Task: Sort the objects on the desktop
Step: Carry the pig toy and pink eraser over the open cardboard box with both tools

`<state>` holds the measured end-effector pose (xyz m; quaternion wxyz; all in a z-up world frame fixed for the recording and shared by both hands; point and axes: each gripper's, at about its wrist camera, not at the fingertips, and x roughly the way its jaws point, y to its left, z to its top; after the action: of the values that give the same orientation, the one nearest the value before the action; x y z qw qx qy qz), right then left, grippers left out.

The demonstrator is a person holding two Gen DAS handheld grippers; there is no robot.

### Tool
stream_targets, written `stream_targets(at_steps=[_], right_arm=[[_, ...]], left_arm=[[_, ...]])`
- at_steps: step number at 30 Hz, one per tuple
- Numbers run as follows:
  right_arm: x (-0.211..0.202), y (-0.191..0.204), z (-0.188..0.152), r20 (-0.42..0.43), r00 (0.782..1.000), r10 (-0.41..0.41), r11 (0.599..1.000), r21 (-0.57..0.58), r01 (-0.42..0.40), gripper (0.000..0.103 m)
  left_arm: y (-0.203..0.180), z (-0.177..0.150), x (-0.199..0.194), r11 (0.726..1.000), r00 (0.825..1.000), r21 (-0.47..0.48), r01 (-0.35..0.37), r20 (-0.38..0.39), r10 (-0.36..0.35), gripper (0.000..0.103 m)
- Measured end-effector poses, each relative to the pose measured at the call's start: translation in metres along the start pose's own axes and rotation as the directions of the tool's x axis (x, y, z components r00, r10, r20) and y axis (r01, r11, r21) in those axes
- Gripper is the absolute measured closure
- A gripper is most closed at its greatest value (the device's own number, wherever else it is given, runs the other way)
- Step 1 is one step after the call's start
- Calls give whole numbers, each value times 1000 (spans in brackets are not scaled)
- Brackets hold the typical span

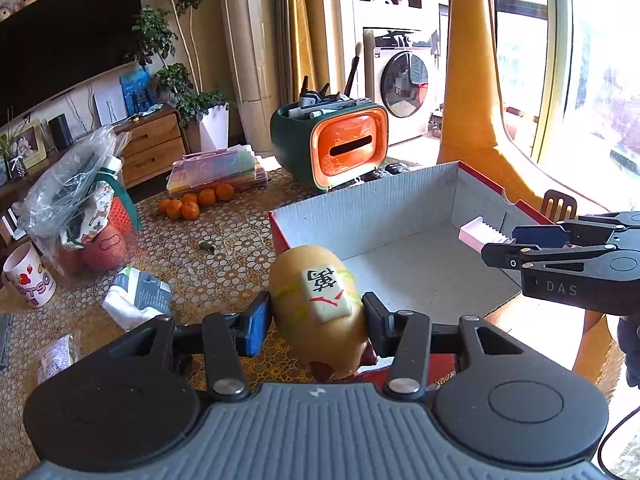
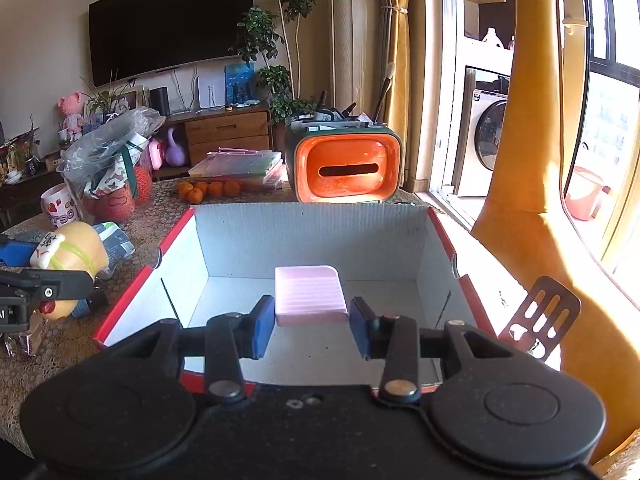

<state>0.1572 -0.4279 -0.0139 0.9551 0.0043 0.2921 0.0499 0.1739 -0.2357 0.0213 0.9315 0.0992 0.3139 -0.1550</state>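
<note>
1. Living-room setting: a table covered with a brown lace-patterned cloth carries the work area, lit by a large window at the right.
2. Left gripper: jaws partly closed, pads pressing both sides of a yellow soft toy with a white mahjong-tile emblem. The toy is held clear of the cloth, just beside the left wall of the box.
3. Right gripper: jaws narrowly set, clamped on the near end of a pale pink ribbed plastic block. The block sits inside the box, above its floor; whether it touches the floor cannot be told.
4. Open cardboard box with red outer faces and a grey-white corrugated interior: it stands in the middle of the table. The pink block is the only item seen in it.
5. Left of the box: a crumpled white and dark packet, a white mug with red print and a clear plastic bag of mixed goods.
6. Beyond the box: a cluster of small oranges, a stack of clear plastic cases, and a green and orange slotted holder filled with pens.
7. Far background: a wooden cabinet, a wall-mounted black television, potted plants and a washing machine.
</note>
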Motion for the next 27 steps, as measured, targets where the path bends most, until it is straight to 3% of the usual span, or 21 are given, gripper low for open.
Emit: stream_targets(at_steps=[6,14,27], right_arm=[[8,-8,-3,-16,1000,-5,1000,-12,5,63],[25,-11,0,-50,999,2,999,-50,-5,63],[71,-30,11,-203,979,14,993,-111,-37,63]], left_arm=[[-14,13,28,999,999,40,32,-30,-31,55],[-26,26,73,993,989,79,92,-127,-81,55],[-49,40,146,971,934,152,187,-335,-127,55]])
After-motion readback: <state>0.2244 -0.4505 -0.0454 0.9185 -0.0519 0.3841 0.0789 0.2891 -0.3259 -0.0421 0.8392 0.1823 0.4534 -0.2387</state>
